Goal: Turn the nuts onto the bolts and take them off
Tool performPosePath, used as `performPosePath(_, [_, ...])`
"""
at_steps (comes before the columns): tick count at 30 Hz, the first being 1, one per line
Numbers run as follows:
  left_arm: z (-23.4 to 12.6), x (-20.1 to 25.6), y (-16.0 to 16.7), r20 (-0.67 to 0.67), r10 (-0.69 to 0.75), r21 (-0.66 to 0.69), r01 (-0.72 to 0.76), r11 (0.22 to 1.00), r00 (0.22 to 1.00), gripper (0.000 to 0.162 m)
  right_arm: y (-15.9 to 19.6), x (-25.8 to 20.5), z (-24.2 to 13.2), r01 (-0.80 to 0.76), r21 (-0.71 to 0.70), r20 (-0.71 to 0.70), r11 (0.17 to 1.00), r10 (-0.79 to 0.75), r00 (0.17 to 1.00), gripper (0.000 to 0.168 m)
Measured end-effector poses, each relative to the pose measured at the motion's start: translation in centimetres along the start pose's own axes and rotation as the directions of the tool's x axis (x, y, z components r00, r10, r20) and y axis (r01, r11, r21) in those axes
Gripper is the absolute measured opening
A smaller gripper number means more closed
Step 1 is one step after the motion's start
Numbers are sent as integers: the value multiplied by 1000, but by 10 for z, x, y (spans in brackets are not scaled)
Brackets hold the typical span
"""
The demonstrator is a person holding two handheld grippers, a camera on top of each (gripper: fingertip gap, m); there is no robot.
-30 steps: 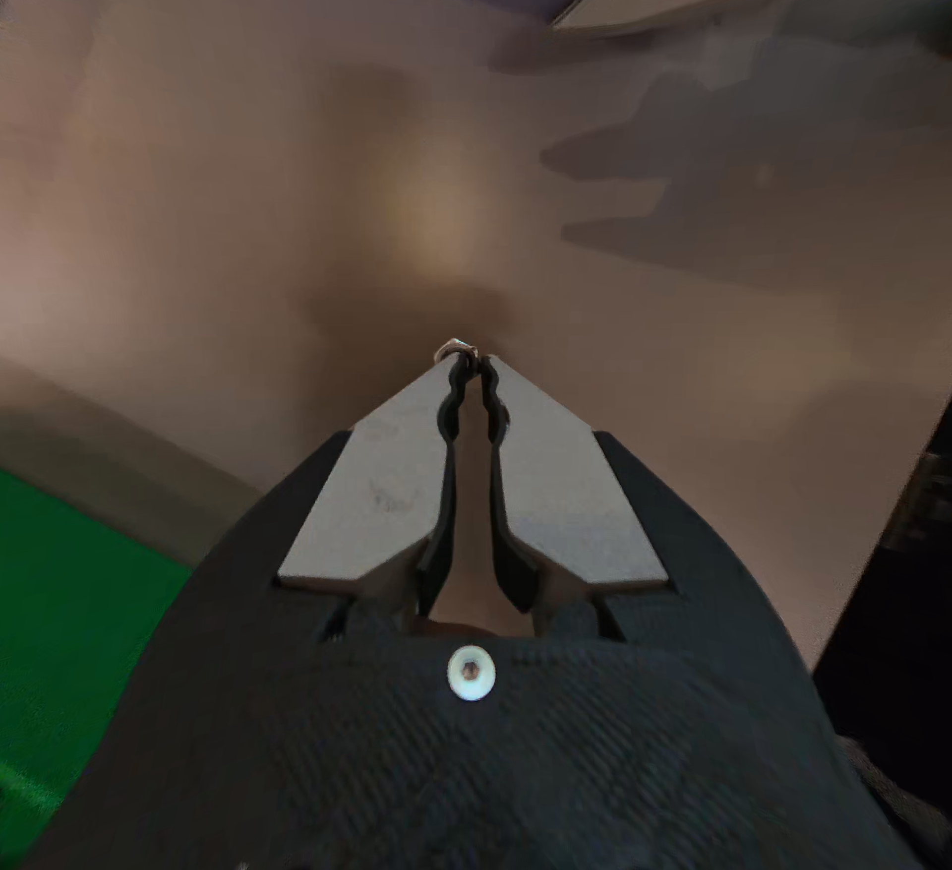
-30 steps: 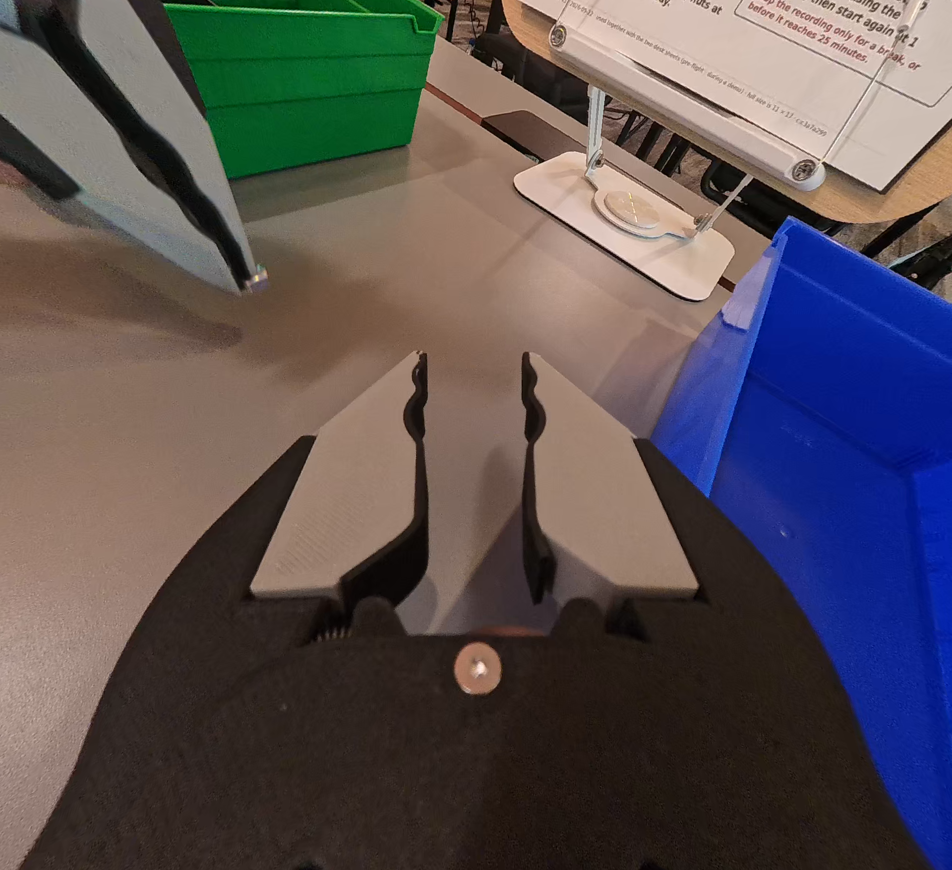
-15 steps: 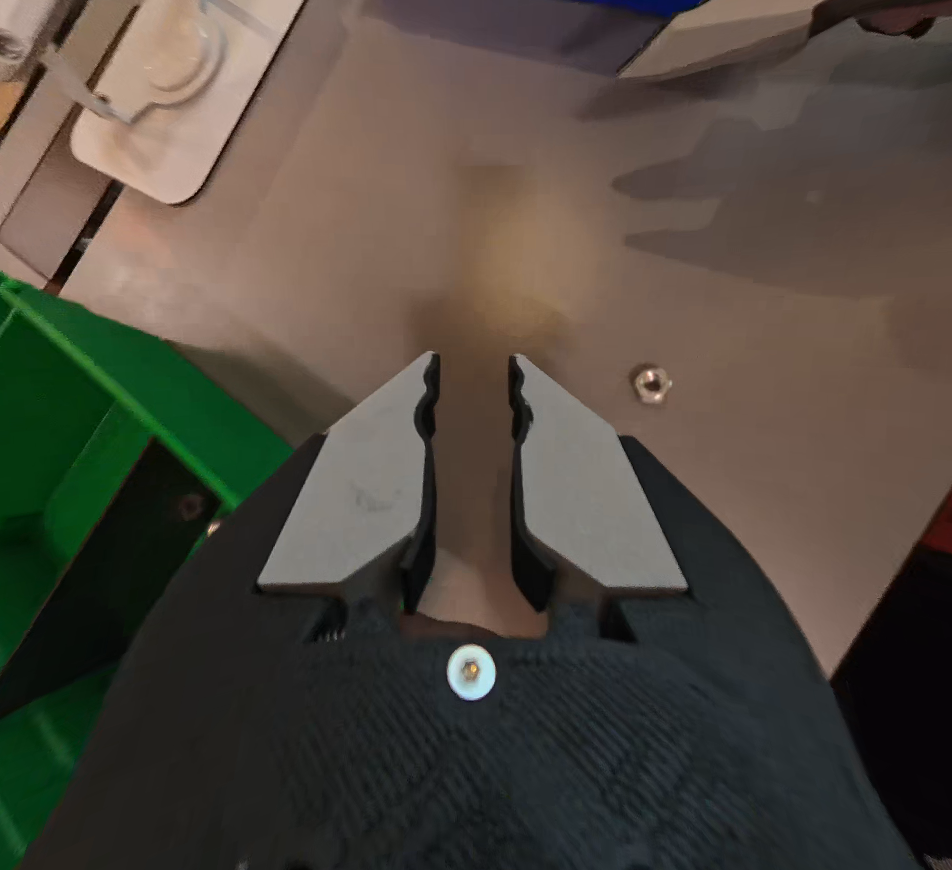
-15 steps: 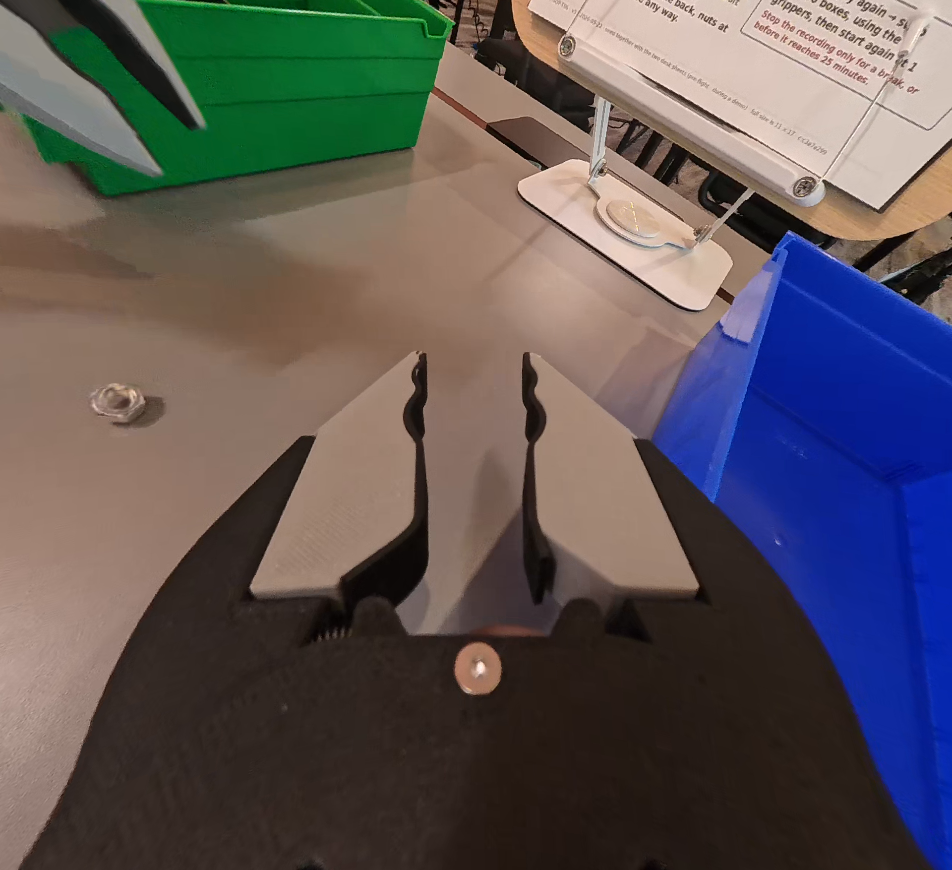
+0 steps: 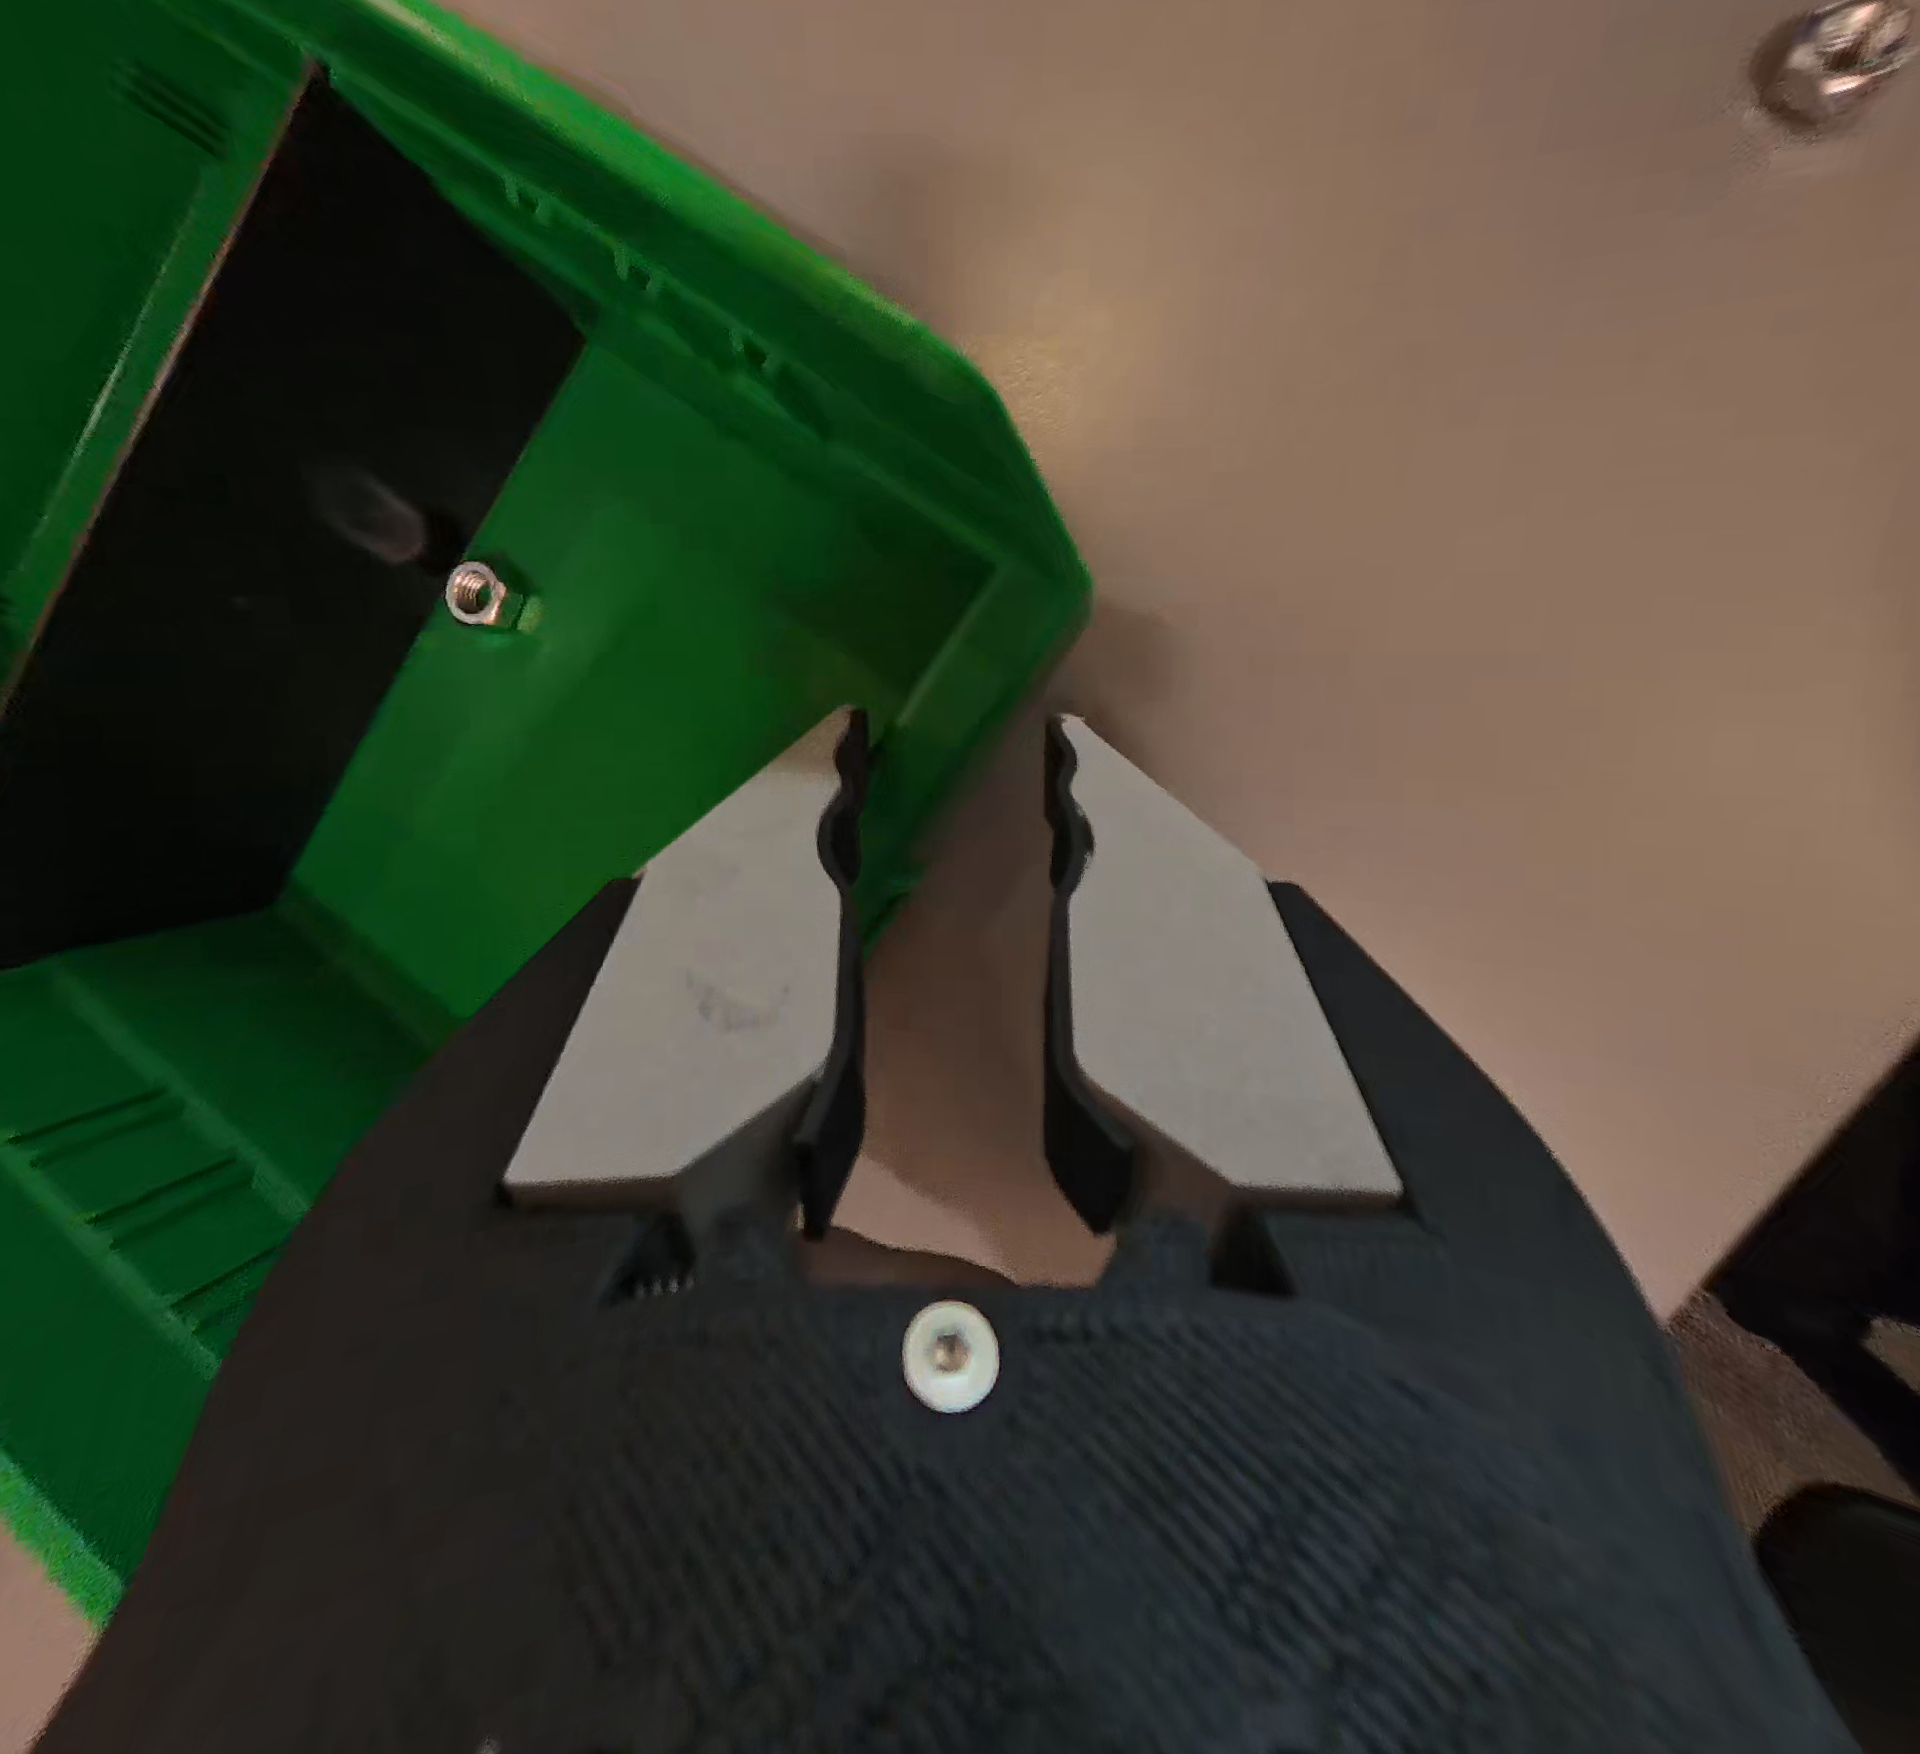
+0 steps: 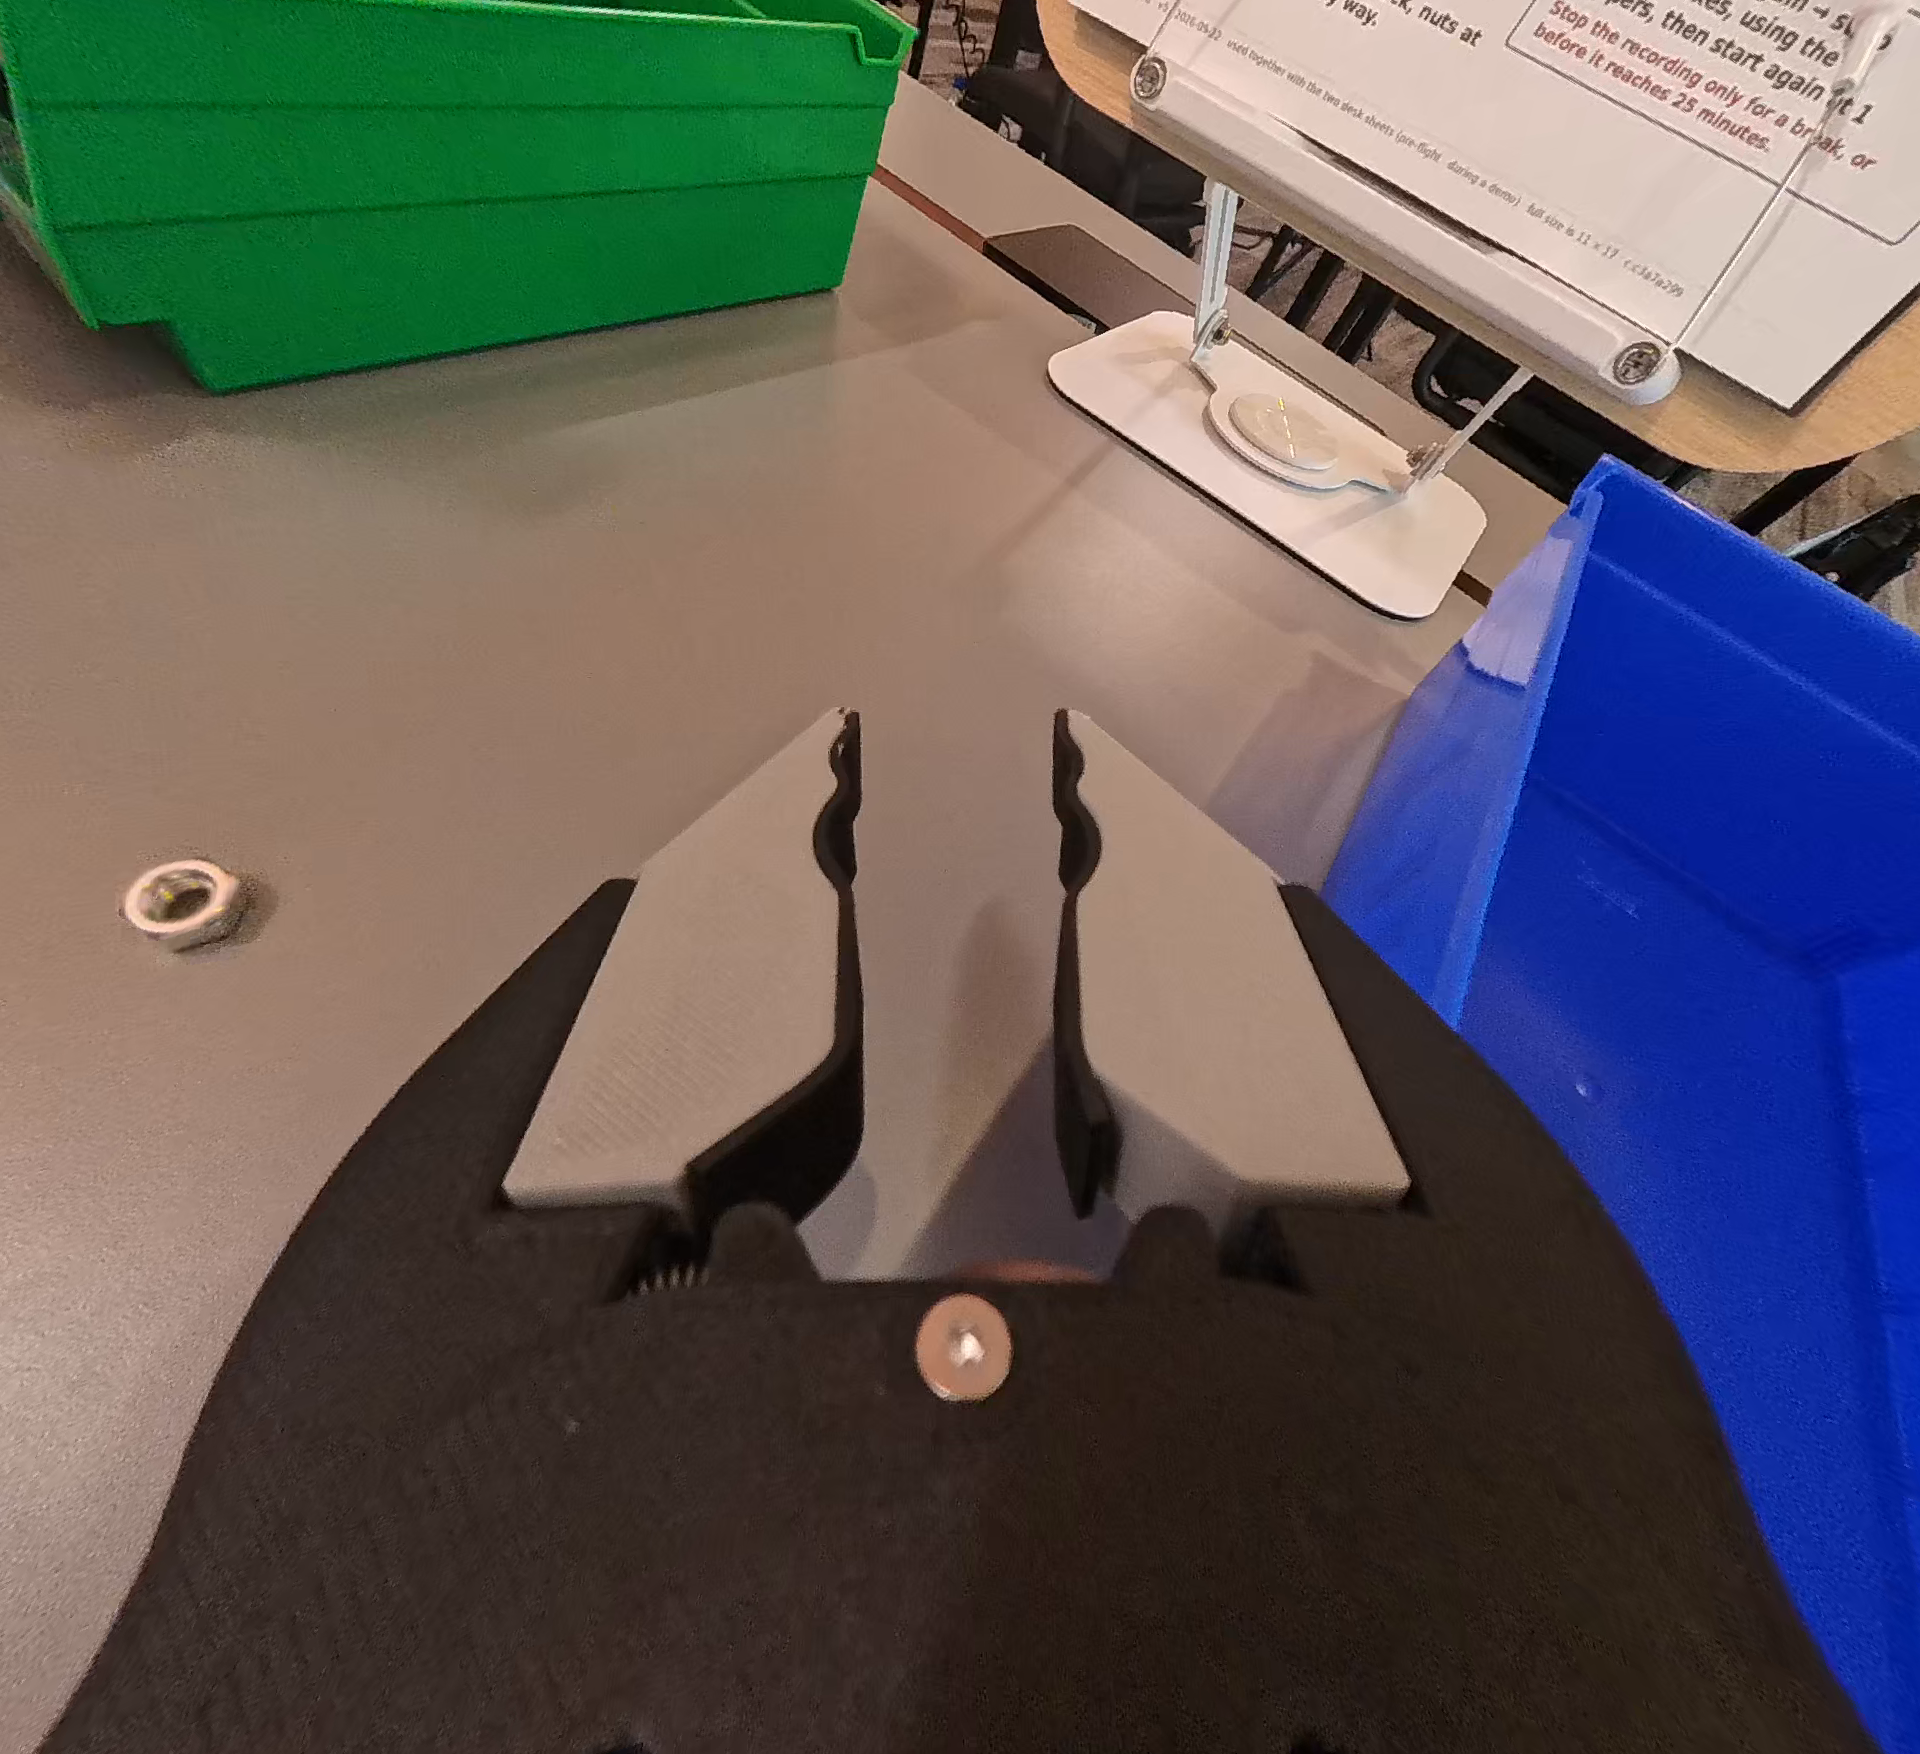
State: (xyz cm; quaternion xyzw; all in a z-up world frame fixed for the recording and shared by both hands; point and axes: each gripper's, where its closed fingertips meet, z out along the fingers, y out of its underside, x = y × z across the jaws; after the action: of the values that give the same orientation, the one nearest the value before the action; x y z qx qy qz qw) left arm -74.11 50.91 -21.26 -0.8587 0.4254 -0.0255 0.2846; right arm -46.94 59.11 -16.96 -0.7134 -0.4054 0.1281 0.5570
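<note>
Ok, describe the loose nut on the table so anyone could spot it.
Start at the grey table, between the green plastic bin and blue plastic bin. The small silver hex nut lies flat there, alone; the other nut is inside the green bin.

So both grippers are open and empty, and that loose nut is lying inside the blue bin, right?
Not quite. The left gripper and right gripper are open and empty, but the loose nut lies on the grey table, outside the blue bin. The right wrist view shows it.
</note>
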Motion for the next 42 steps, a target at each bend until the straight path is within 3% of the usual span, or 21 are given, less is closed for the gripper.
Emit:
performPosePath(8, [-11, 8, 13, -125, -90, 8, 91, 996, 988, 28, 0, -5, -2, -13, 6, 36, 1000, 12, 999, 35])
performPosePath(12, [-32, 14, 0, -210, -90, 135, 120, 984, 974, 30, 0, -13, -1, 47, -3, 48, 999, -47, 998, 38])
performPosePath(16, [-74, -38, -45, -141, -146, 381, 190, 905, 979, 30, -1, -24, -1, 76, 1, 73, 997, -76, 994, 39])
performPosePath(19, [-86, -93, -70, -29, -181, 442, 175, 880, 983, 30, -3, -29, 0, 92, 6, 88, 996, -92, 992, 40])
performPosePath(21, [-75, -117, -78, 25, -127, 396, 107, 912, 992, 30, -3, -30, 2, 96, 0, 92, 995, -96, 991, 40])
performPosePath(25, [-37, -151, -86, 112, 80, 180, -100, 979, 990, 29, -3, -31, 4, 94, 12, 111, 995, -95, 989, 41])
performPosePath(29, [2, -156, -93, 1, 162, 26, -162, 986, 987, 29, -5, -39, 10, 56, 42, 184, 998, -63, 981, 41])
performPosePath(31, [11, -143, -97, -64, 223, 20, -222, 975, 973, 23, 0, -40, 15, 64, 39, 190, 997, -70, 979, 41])
performPosePath(34, [3, -126, -85, -97, 342, 2, -344, 939, 935, 27, 7, -42, 21, 68, 26, 204, 997, -72, 976, 41])
performPosePath(38, [-34, -94, -39, -201, 492, -2, -503, 864, 847, 29, 4, -49, 20, 60, 33, 240, 998, -66, 968, 42])
performPosePath(42, [-57, -42, 1, -351, 469, 77, -474, 877, 811, 44, -7, -58, 12, 75, 79, 252, 994, -93, 963, 41])
